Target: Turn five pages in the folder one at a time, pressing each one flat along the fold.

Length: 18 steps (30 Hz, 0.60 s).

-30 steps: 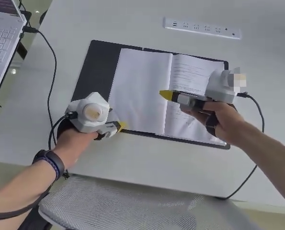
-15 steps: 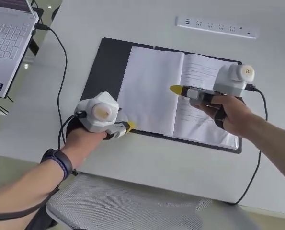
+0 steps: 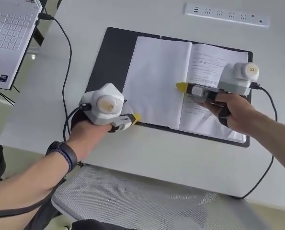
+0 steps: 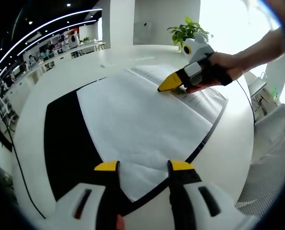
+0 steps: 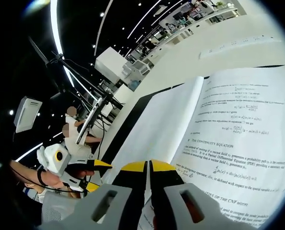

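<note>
Left gripper (image 4: 143, 166): jaws moderately open, nothing between them. The tips hang at the near bottom edge of the blank page (image 4: 137, 115). Cannot tell if they touch the paper. In the head view the left gripper (image 3: 132, 117) sits at the page's bottom-left corner, with the black cover of the folder (image 3: 108, 52) just beyond.

Right gripper (image 5: 148, 166): jaws closed, only a thin slit between the yellow tips, no page pinched between them. The tips lie at the fold. The printed page (image 5: 238, 120) runs ahead and to one side of them, the blank page (image 5: 152, 124) to the other. In the head view the right gripper (image 3: 180, 87) points across the printed page (image 3: 214, 62) with its tip about halfway along the fold. It looks to rest on the paper, contact not certain. In the left gripper view the right gripper (image 4: 168, 82) lies well ahead of the left jaws, at the fold.

The folder lies open and flat on the table (image 3: 132, 158), both pages down.

Versus 1.0 s ago: the head view has shifted, the folder sits higher and further right in frame. Both grippers are in the same places against the folder. Right jaws closed then too, same spot on the fold.
</note>
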Each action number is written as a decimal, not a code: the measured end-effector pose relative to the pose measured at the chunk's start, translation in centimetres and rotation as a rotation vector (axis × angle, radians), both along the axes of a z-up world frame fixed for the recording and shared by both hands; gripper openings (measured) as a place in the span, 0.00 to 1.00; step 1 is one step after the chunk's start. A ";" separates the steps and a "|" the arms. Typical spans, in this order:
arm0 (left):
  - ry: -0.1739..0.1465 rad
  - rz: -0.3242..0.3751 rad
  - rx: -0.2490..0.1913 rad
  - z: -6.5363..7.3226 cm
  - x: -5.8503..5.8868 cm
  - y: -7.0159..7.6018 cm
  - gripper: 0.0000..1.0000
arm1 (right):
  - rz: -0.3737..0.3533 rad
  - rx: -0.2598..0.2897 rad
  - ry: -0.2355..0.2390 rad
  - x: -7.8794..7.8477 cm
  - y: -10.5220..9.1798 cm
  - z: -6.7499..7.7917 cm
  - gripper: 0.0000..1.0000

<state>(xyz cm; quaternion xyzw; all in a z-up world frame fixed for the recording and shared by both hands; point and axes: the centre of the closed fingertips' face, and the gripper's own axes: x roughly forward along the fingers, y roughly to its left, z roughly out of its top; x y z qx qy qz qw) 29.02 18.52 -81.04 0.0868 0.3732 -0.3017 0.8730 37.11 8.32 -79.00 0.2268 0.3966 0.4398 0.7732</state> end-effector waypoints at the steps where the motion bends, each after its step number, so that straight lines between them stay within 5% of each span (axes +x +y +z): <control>1: 0.000 0.000 0.000 0.0 0.0 0.0 0.39 | -0.001 0.001 0.001 0.0 0.0 0.0 0.00; 11: -0.002 0.003 -0.001 0.1 0.0 -0.1 0.38 | 0.024 0.023 0.006 0.2 -0.1 0.0 0.00; 18: 0.001 0.005 -0.005 0.3 -0.1 -0.1 0.39 | 0.007 0.052 0.011 1.9 0.2 0.1 0.00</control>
